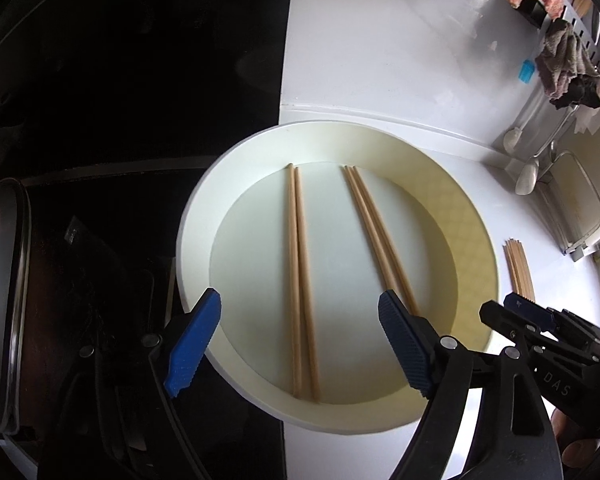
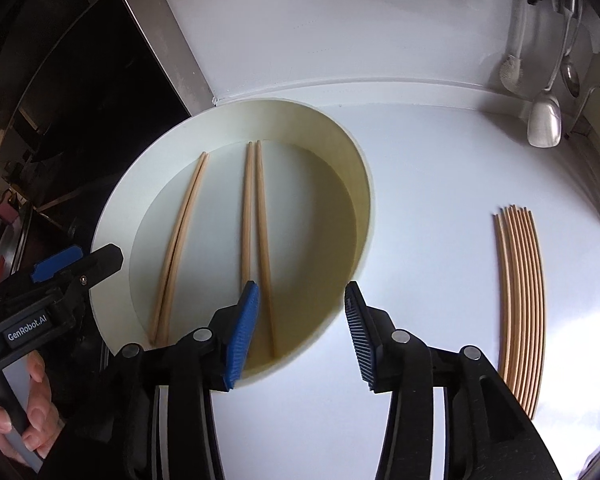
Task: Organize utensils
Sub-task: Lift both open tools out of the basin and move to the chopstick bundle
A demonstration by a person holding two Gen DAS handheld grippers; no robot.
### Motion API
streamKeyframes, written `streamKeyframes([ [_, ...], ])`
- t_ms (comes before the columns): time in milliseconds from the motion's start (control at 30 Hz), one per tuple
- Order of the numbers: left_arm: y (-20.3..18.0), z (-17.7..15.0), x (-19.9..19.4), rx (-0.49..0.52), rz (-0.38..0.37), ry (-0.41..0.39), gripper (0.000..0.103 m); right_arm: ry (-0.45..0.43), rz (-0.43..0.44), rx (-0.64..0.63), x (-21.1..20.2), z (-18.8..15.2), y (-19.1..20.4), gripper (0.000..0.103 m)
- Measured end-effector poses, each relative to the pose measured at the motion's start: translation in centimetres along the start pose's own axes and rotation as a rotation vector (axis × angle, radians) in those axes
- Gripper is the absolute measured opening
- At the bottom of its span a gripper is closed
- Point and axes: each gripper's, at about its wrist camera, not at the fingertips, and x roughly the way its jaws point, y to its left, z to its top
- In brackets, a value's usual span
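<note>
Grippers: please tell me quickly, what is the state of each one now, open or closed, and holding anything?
Left gripper: jaws open, holding nothing.
Right gripper: jaws open, holding nothing.

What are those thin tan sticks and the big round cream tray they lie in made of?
The thin tan chopsticks look like unvarnished wood or bamboo: matte, with pale grain. The round cream tray looks like smooth plastic, perhaps melamine, with an even colour and a soft sheen.

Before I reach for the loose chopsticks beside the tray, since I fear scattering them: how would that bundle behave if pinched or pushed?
The loose chopsticks look thin, rigid and light, so one should lift stiffly. They lie unbound, side by side on the glossy counter, so a sideways push would probably roll or fan them. A pinch may catch several at once.
</note>
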Motion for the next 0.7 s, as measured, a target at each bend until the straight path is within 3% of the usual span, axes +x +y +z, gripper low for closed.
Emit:
streamKeyframes([
  [367, -5.3, -1.7, -1.5, 0.076, -0.077, 0.007, 0.083, 0.024, -0.055, 0.092, -3.1, -4.8, -5.7, 0.052],
  [700, -14.2, -3.1, -2.3, 0.102, -0.112, 0.004, 0.085, -0.001, -0.094, 0.143, -6.8, -8.0, -14.7, 0.056],
])
